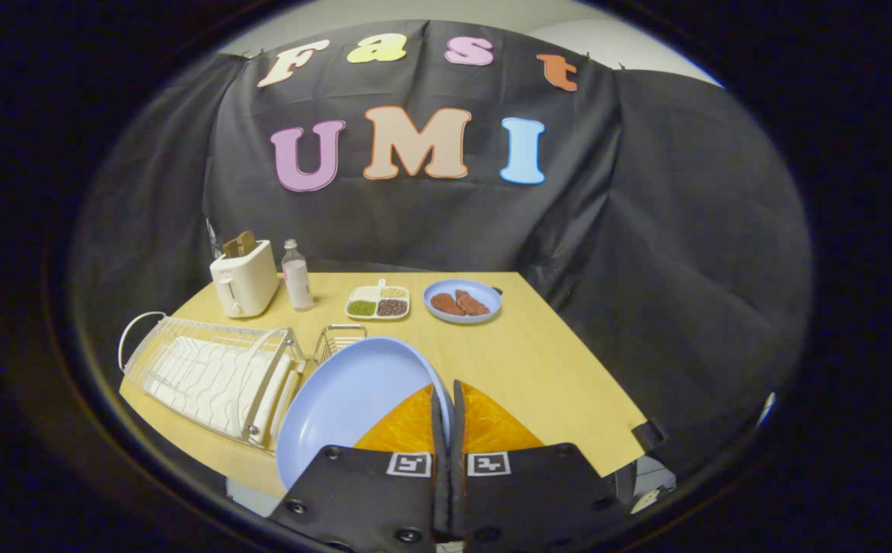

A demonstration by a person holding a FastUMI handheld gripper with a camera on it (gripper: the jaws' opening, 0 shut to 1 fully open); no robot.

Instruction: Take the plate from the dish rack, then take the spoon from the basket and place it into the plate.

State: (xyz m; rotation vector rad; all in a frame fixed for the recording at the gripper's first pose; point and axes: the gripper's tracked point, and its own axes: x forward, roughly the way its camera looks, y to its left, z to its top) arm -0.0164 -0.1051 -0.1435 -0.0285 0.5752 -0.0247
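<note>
Gripper [447, 399] clenched on plate [346, 403] rim, lifted clear of rack [207, 376]; next, set down, then spoon from basket [338, 338]

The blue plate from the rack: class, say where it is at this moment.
In the gripper view, the blue plate is held by its rim in the shut tool, tilted above the table, just right of the dish rack and in front of the small wire basket.

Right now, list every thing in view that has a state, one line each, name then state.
gripper: shut on the plate's rim.
plate: held up, tilted, empty, out of the rack.
dish rack: on the table, empty.
basket: beside the rack, contents too hidden to tell.
toaster: upright, toast in its slot.
bottle: upright.
small plate: holds two brown pieces.
divided tray: compartments filled.
</note>
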